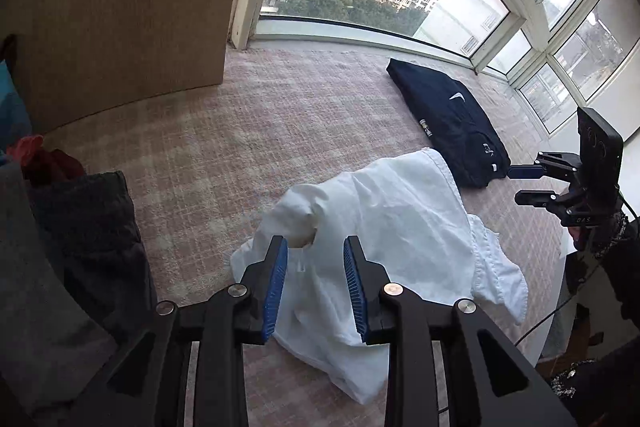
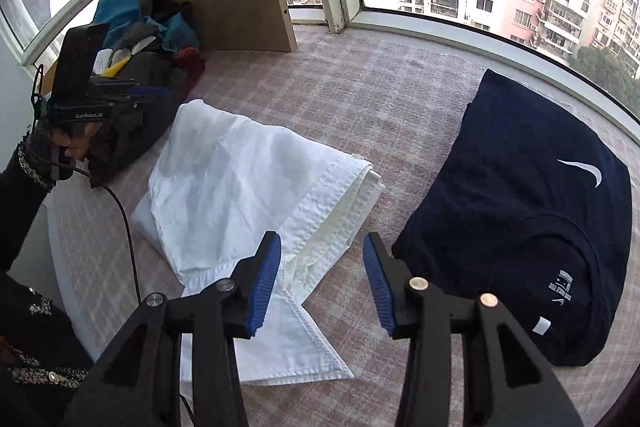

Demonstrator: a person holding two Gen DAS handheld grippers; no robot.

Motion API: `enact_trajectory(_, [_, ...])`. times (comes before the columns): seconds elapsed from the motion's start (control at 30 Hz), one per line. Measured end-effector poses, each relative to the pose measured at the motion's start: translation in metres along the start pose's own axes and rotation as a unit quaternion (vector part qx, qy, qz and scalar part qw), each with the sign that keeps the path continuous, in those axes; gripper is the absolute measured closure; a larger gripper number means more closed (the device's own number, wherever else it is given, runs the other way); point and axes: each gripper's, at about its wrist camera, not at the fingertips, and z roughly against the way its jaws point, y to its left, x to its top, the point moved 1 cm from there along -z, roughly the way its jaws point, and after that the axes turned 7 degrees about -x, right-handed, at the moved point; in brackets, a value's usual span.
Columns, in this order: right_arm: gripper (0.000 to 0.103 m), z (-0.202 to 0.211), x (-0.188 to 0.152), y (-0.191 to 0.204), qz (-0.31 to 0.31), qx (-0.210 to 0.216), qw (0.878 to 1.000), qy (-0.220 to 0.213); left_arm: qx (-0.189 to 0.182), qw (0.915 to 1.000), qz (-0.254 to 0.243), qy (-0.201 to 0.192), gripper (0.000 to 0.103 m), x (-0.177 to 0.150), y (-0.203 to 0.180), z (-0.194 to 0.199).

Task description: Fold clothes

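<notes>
The white shirt (image 2: 240,195) lies crumpled on the mat (image 2: 340,99), just left of the folded navy shirt (image 2: 520,219). Over it, the left gripper (image 1: 315,247) and right gripper (image 2: 322,247) both gape wide, holding nothing.

Left tongs (image 1: 315,247) and right tongs (image 2: 322,251) both gape, empty.

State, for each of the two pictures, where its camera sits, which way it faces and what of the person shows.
Left wrist: behind the open left tool, facing the white garment and window; right tool at the right edge.
Right wrist: behind the open right tool, facing the navy shirt; left hand and sleeve visible.
Shared: both garments.
</notes>
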Motion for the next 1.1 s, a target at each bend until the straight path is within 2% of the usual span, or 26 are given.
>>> enact_trajectory(0.03, [0.061, -0.008, 0.002, 0.001, -0.012, 0.011, 1.000, 0.010, 0.022, 0.9993, -0.032, -0.002, 0.076, 0.004, 0.001, 0.000])
enact_trajectory(0.1, [0.061, -0.026, 0.006, 0.002, -0.035, 0.024, 0.999, 0.032, 0.028, 0.9969, -0.073, 0.013, 0.076, 0.010, 0.014, -0.004])
enact_trajectory(0.17, [0.061, -0.034, 0.006, 0.002, -0.046, 0.027, 0.997, 0.049, 0.020, 0.9956, -0.080, 0.045, 0.076, 0.012, 0.027, -0.014])
enact_trajectory(0.23, [0.061, -0.041, 0.006, 0.002, -0.055, 0.030, 0.996, 0.065, -0.011, 0.9928, -0.094, 0.073, 0.076, 0.010, 0.028, -0.021])
enact_trajectory(0.27, [0.061, -0.045, 0.005, 0.002, -0.059, 0.032, 0.995, 0.073, -0.022, 0.9905, -0.108, 0.082, 0.076, 0.008, 0.024, -0.023])
enact_trajectory(0.3, [0.061, -0.048, 0.005, 0.002, -0.059, 0.031, 0.995, 0.081, -0.023, 0.9897, -0.114, 0.084, 0.073, 0.009, 0.022, -0.025])
enact_trajectory(0.37, [0.061, -0.053, 0.004, 0.005, -0.054, 0.026, 0.994, 0.094, -0.025, 0.9880, -0.124, 0.088, 0.073, 0.010, 0.018, -0.030])
enact_trajectory(0.53, [0.061, -0.065, 0.006, 0.005, -0.070, 0.042, 0.990, 0.119, -0.044, 0.9895, -0.110, 0.083, 0.075, 0.015, 0.026, -0.044])
enact_trajectory(0.63, [0.062, -0.066, 0.010, 0.011, -0.055, 0.043, 0.991, 0.114, -0.058, 0.9906, -0.096, 0.078, 0.077, 0.019, 0.032, -0.052])
enact_trajectory(0.7, [0.091, -0.066, 0.013, 0.015, -0.043, 0.043, 0.992, 0.113, -0.067, 0.9912, -0.087, 0.074, 0.087, 0.021, 0.037, -0.058])
enact_trajectory(0.77, [0.097, -0.066, 0.017, 0.021, -0.026, 0.039, 0.992, 0.116, -0.076, 0.9915, -0.079, 0.071, 0.088, 0.023, 0.041, -0.063])
enact_trajectory(0.83, [0.097, -0.066, 0.023, 0.028, 0.017, 0.005, 0.993, 0.116, -0.076, 0.9915, -0.080, 0.070, 0.091, 0.020, 0.043, -0.065])
enact_trajectory(0.93, [0.097, -0.074, 0.027, 0.033, 0.087, -0.060, 0.985, 0.137, -0.061, 0.9915, -0.096, 0.063, 0.094, 0.018, 0.038, -0.064])
enact_trajectory(1.0, [0.096, -0.079, 0.024, 0.033, 0.092, -0.072, 0.982, 0.146, -0.055, 0.9920, -0.093, 0.066, 0.094, 0.017, 0.041, -0.067])
enact_trajectory(1.03, [0.094, -0.079, 0.023, 0.036, 0.095, -0.079, 0.981, 0.148, -0.056, 0.9924, -0.085, 0.069, 0.094, 0.017, 0.044, -0.070])
enact_trajectory(1.1, [0.081, -0.067, 0.030, 0.044, 0.111, -0.128, 0.976, 0.136, -0.066, 0.9929, -0.072, 0.067, 0.094, 0.016, 0.049, -0.071])
